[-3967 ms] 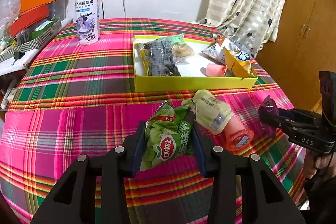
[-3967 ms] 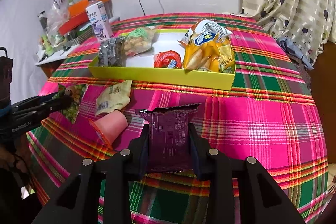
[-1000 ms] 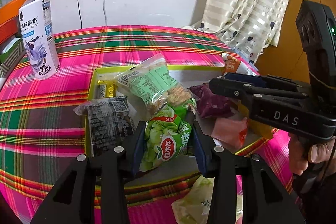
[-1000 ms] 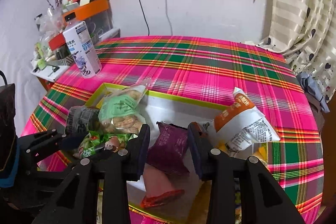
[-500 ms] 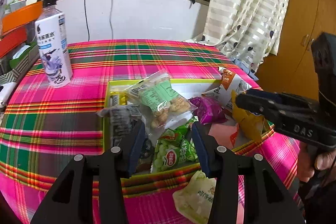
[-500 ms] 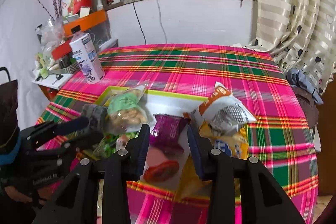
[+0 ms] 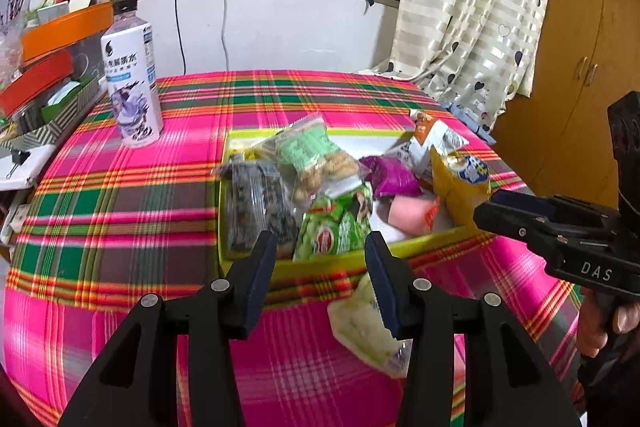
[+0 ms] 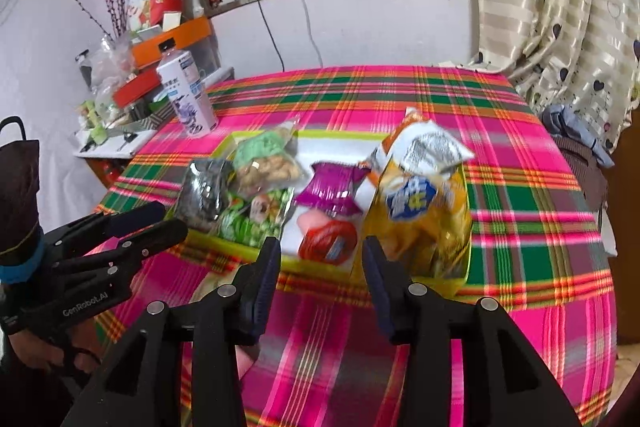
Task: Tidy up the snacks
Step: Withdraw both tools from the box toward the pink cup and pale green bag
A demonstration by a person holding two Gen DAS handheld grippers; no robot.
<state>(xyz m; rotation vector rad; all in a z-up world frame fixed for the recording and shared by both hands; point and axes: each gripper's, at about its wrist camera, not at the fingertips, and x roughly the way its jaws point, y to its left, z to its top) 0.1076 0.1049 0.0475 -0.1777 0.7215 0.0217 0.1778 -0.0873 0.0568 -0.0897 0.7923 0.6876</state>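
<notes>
A yellow tray (image 7: 420, 239) (image 8: 240, 247) on the plaid table holds several snacks. A green grape-candy packet (image 7: 336, 227) (image 8: 248, 219) lies at its front, and a purple packet (image 7: 390, 177) (image 8: 330, 187) lies in its middle. My left gripper (image 7: 319, 247) stands open just in front of the tray, with nothing between its fingers. My right gripper (image 8: 321, 251) hovers before the tray's front rim. Its jaws are opening and hold nothing. A pale green packet (image 7: 360, 327) lies on the cloth outside the tray, under my left gripper's right finger.
Also in the tray are a black packet (image 7: 252, 203), a bag of nuts (image 7: 312, 155), a pink jelly cup (image 8: 328, 243) and a tall yellow chip bag (image 8: 420, 211). A white bottle (image 7: 130, 87) stands on the table at the back left. Cluttered shelves are at the left.
Both grippers have drawn back from the tray. The green packet left the left jaws and the purple packet left the right jaws; both now lie in the tray.
</notes>
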